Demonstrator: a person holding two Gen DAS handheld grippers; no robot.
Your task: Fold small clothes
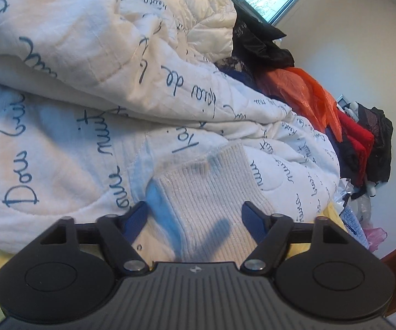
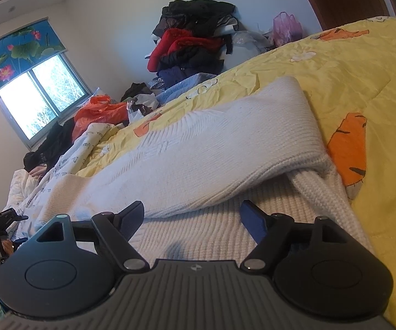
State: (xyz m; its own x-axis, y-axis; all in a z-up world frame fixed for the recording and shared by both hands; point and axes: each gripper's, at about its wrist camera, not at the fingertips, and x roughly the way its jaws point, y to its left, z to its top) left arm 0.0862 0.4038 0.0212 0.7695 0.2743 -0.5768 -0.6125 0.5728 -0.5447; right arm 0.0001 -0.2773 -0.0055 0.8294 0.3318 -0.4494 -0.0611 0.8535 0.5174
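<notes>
Where legible, quilt (image 1: 93,126) script: "Dou".

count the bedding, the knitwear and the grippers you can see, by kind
white knit garment: 1
yellow bedspread: 1
white quilt with blue writing: 1
grippers: 2, left gripper and right gripper, both open over the knit
total: 5
The heap of clothes and bags by the wall is too jumbled to count.
</notes>
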